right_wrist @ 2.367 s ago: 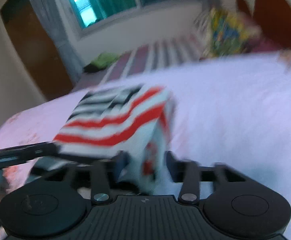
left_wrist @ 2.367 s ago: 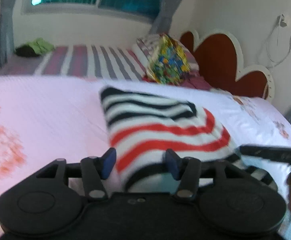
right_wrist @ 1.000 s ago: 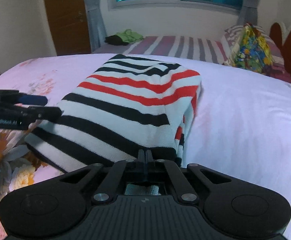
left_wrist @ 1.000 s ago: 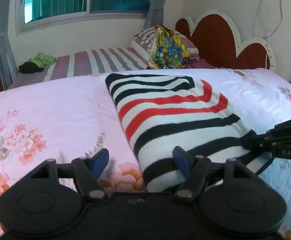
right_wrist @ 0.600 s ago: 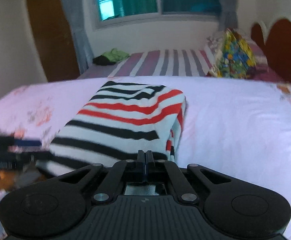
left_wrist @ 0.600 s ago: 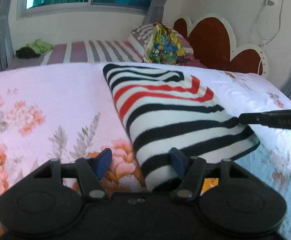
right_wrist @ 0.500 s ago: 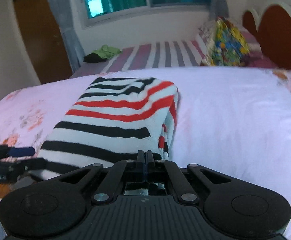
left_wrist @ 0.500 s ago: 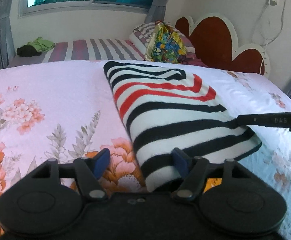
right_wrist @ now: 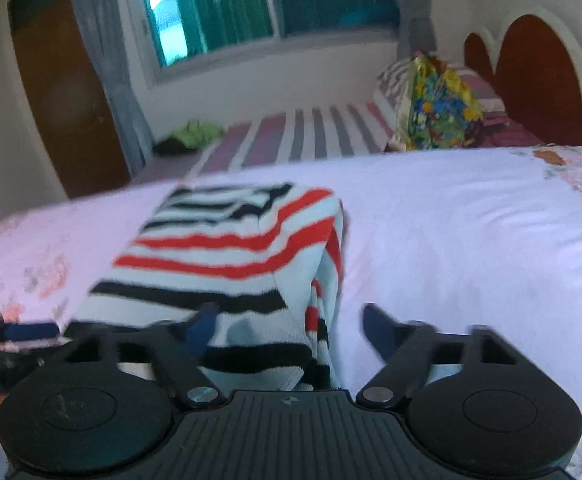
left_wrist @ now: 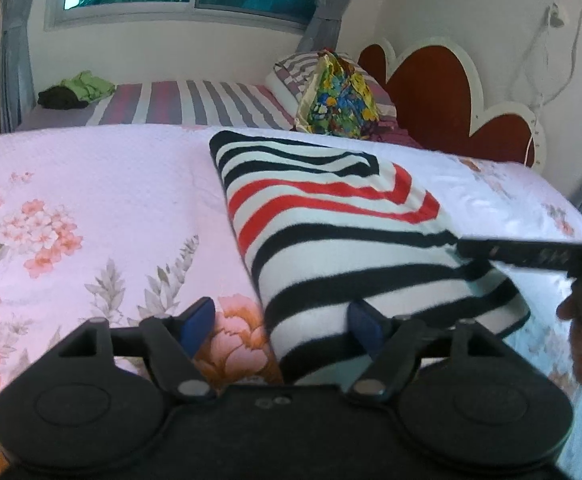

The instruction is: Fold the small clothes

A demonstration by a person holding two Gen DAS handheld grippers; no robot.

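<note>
Right tongs have sprung wide, releasing the striped garment; left tongs gape too, garment's long axis running ahead.

I see a floral bedsheet up close. Beyond it lie a striped mattress, a colourful bag and green clothes.

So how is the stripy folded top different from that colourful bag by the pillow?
The stripy folded top lies flat on the floral sheet; the colourful bag stands up in a peak on the far bed. The top has tidy black, red and white stripes; the bag has a busy, mixed-up print of many colours. The top is close between the grippers; the bag is far away. Both look soft.
</note>
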